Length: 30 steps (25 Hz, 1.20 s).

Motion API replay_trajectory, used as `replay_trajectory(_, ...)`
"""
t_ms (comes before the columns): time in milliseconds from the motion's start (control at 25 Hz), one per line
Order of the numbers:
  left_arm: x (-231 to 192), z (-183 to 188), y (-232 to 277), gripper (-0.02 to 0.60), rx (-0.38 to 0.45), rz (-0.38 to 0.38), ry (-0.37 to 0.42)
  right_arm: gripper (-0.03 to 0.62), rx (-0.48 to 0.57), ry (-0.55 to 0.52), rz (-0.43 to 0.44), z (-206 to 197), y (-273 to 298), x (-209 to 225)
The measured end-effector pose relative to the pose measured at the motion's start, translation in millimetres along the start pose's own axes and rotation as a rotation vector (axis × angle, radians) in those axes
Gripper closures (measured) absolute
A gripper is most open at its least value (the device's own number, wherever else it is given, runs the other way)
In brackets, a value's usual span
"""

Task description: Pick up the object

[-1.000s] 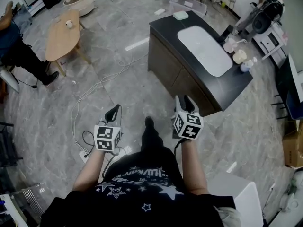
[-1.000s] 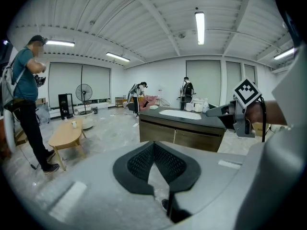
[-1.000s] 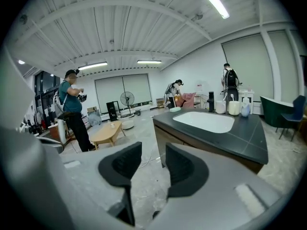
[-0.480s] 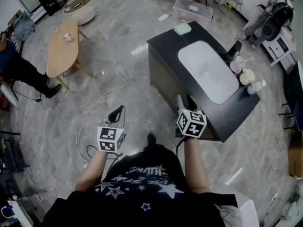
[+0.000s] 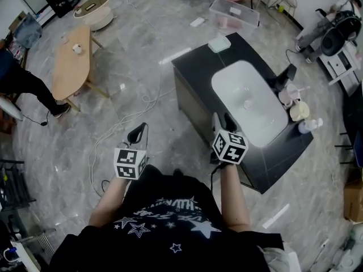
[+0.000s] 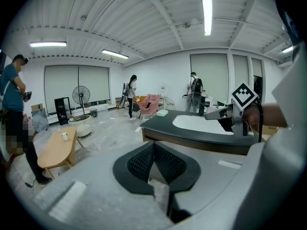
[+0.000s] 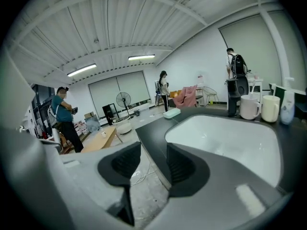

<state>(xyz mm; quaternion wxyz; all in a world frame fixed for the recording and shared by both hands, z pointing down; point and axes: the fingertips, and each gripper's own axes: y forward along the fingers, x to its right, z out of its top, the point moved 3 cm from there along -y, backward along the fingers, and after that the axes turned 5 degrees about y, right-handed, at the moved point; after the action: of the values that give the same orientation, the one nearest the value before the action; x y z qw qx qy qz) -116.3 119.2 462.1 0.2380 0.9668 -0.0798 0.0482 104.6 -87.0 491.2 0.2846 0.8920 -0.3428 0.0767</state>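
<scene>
Head view: right tongs (image 5: 222, 122) at counter (image 5: 195, 67) edge.

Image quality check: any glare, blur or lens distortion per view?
Head view: fisheye bends the room toward the edges; the glossy floor carries a light streak. Left gripper view: ceiling lamp blown out, close foreground soft, black round border. Right gripper view: same border, the sink bright, background fairly sharp.
</scene>
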Motion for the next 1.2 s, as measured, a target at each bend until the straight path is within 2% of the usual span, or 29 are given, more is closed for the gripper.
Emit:
replay_trajectory(240, -20, 20, 45, 0.572, 0.007, -0.028, 0.009, 0.419, 0.007, 0.019, -0.03, 19, 29, 9)
replay_trajectory(480, -34, 40, 110, 0.572, 0.031, -0.102, 0.032, 0.419, 0.023, 0.043, -0.102, 34, 57, 29)
replay_trajectory(640, -46, 58, 166, 0.572, 0.033, -0.201, 0.061, 0.419, 0.04, 0.071, -0.185, 52, 83, 41)
replay_trajectory(960, -79, 119, 297, 0.572, 0.027, -0.405, 0.155, 0.419, 0.06, 0.177, -0.339, 104, 170, 51)
replay_trajectory(1200, -91, 145, 366, 0.572, 0.014, -0.531, 0.204, 0.419, 0.078, 0.256, -0.405, 137, 237, 50)
